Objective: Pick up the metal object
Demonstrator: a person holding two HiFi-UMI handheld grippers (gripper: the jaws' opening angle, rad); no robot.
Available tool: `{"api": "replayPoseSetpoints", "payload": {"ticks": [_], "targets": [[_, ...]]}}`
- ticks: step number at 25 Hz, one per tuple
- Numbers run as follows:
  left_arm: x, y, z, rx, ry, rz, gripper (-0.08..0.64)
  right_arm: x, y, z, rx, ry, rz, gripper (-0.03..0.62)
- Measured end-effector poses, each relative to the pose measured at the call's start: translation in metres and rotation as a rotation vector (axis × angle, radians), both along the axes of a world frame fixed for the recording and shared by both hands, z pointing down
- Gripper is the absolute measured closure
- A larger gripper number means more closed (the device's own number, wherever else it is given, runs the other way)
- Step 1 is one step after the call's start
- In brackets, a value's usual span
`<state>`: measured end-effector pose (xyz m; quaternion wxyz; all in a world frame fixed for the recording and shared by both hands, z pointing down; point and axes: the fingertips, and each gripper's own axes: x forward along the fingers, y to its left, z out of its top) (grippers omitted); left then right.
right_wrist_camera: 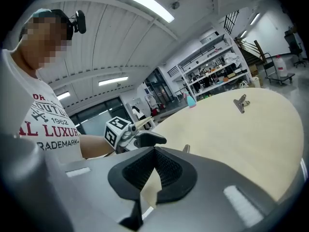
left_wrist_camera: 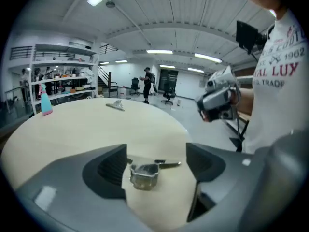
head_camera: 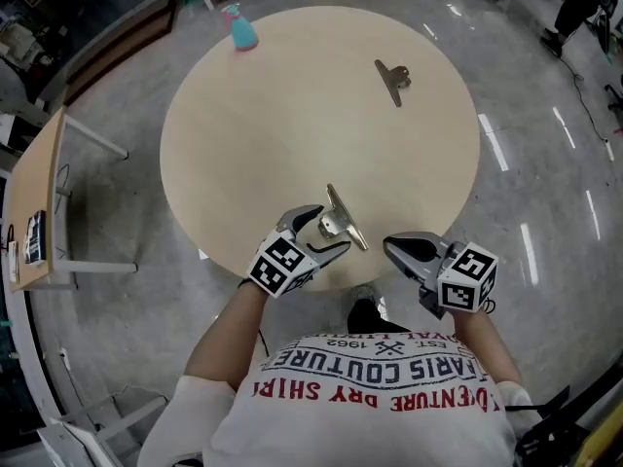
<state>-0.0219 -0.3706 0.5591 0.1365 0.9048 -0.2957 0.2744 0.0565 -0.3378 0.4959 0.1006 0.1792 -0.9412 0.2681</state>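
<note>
A shiny metal clip lies near the front edge of the round beige table. My left gripper is open and straddles it. In the left gripper view the clip sits on the table between the two wide-apart jaws of the left gripper, with a gap on each side. My right gripper hovers just to the right of the clip, off the table edge. Its jaws meet at the tips in the right gripper view, with nothing between them.
A second metal clip lies at the far right of the table. A teal spray bottle stands at the far left edge. A wooden desk stands on the floor to the left. Shelving lines the far wall.
</note>
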Motion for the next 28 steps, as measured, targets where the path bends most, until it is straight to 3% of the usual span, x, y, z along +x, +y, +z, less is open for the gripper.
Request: {"api": "replayPoseSetpoints", "payload": {"ticks": [1, 3, 8, 13, 15, 22, 28], "targets": [[0.000, -0.003, 0.015, -0.006, -0.049, 0.036, 0.173, 0.002, -0.003, 0.004, -0.008, 0.005, 0.002, 0.592], [0.001, -0.007, 0.040, -0.017, -0.125, 0.103, 0.156, 0.007, -0.010, 0.010, -0.022, 0.017, 0.011, 0.592], [0.003, -0.013, 0.072, -0.063, -0.201, 0.169, 0.153, 0.013, -0.023, 0.016, -0.049, 0.019, 0.029, 0.592], [0.001, -0.015, 0.088, -0.094, -0.235, 0.173, 0.236, 0.012, -0.024, 0.022, -0.065, 0.022, 0.035, 0.592], [0.001, -0.014, 0.089, -0.094, -0.235, 0.173, 0.268, 0.013, -0.023, 0.025, -0.071, 0.024, 0.042, 0.592], [0.001, -0.018, 0.085, -0.087, -0.218, 0.125, 0.275, 0.014, -0.018, 0.032, -0.078, 0.039, 0.076, 0.592], [-0.003, 0.010, 0.016, -0.065, -0.054, 0.059, 0.275, 0.012, -0.010, 0.008, 0.003, 0.051, 0.125, 0.592]]}}
